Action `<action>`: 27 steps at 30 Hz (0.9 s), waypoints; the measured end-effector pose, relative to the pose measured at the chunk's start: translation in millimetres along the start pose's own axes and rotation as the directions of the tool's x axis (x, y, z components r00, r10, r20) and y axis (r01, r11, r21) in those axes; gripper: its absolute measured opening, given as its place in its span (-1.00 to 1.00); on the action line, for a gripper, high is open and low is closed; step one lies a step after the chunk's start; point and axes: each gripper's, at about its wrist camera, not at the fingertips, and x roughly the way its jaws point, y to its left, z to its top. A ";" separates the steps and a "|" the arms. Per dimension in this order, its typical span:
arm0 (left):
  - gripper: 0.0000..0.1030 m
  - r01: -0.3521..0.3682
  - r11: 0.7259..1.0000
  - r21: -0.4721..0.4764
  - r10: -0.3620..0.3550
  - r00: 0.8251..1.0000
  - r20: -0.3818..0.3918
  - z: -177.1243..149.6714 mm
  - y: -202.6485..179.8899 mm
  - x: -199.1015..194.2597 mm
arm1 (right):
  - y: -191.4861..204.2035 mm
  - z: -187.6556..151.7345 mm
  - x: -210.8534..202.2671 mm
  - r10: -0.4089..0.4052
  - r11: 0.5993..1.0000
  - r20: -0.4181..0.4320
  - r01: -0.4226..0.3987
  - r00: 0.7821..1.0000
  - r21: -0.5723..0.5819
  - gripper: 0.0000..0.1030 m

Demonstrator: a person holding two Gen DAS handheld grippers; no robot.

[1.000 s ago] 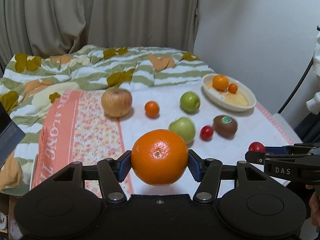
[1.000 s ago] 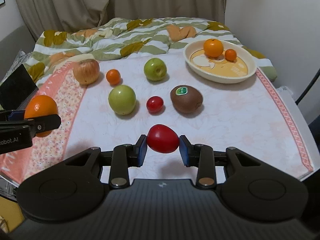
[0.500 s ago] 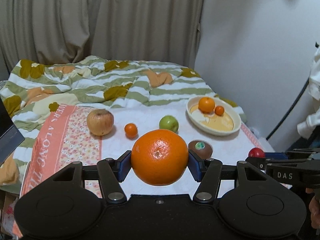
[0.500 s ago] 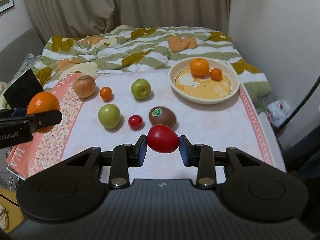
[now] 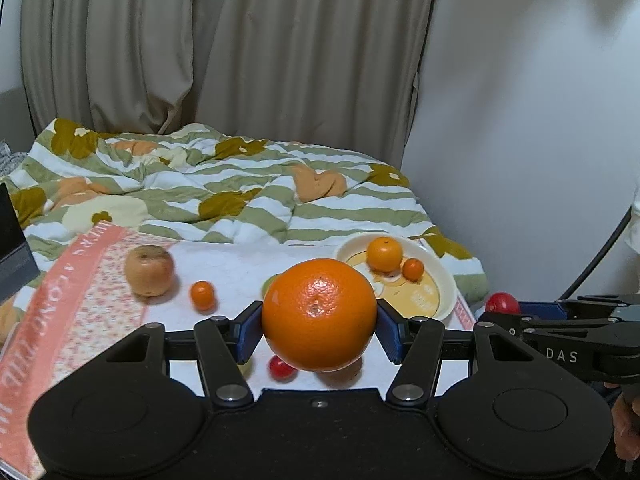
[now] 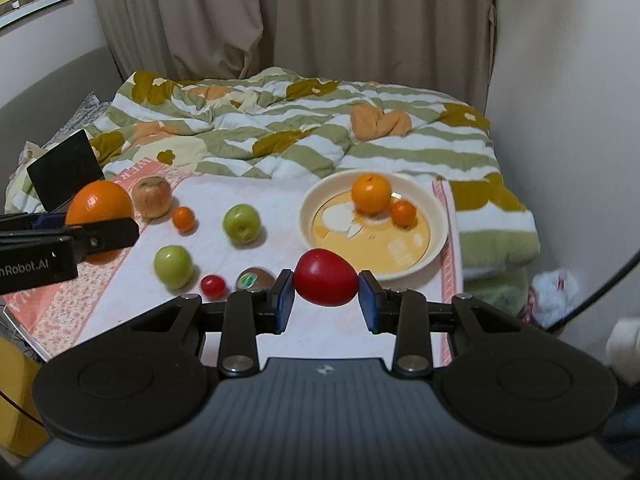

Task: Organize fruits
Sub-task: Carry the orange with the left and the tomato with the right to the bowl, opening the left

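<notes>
Left gripper clamped on a large orange, blue pads pressed to both its sides; right gripper clamped on a red tomato-like fruit. Both grips unchanged from a second ago.

Both held higher and farther back from the cloth-covered surface than a second ago: more curtain and wall now in the left wrist view, loose fruit smaller and lower in frame. Now hidden behind the large orange there: kiwi and one green apple, plain to see a second ago; only a sliver of green at its left edge.

Loose fruit unmoved in the right wrist view: brownish apple, small orange, two green apples, small red fruit, kiwi partly behind the left finger. Bowl near the far right edge of the cloth, a medium orange and a tiny orange touching inside it, as before. Striped blanket behind.
</notes>
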 end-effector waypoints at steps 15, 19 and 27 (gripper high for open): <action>0.21 0.064 0.994 0.089 -0.060 0.997 -0.052 47.6 -37.8 103.5 | -73.4 43.6 58.1 -0.084 0.993 -0.004 0.084 0.996 0.082 -0.03; 0.21 0.078 0.988 0.133 -0.067 0.994 -0.087 56.8 -43.9 141.5 | -86.0 50.1 79.9 -0.102 0.988 -0.028 0.105 0.994 0.114 -0.03; 0.21 0.079 0.952 0.296 -0.036 0.989 -0.146 50.9 -56.9 212.2 | -105.5 55.1 114.3 -0.117 0.979 -0.072 0.127 0.991 0.162 -0.03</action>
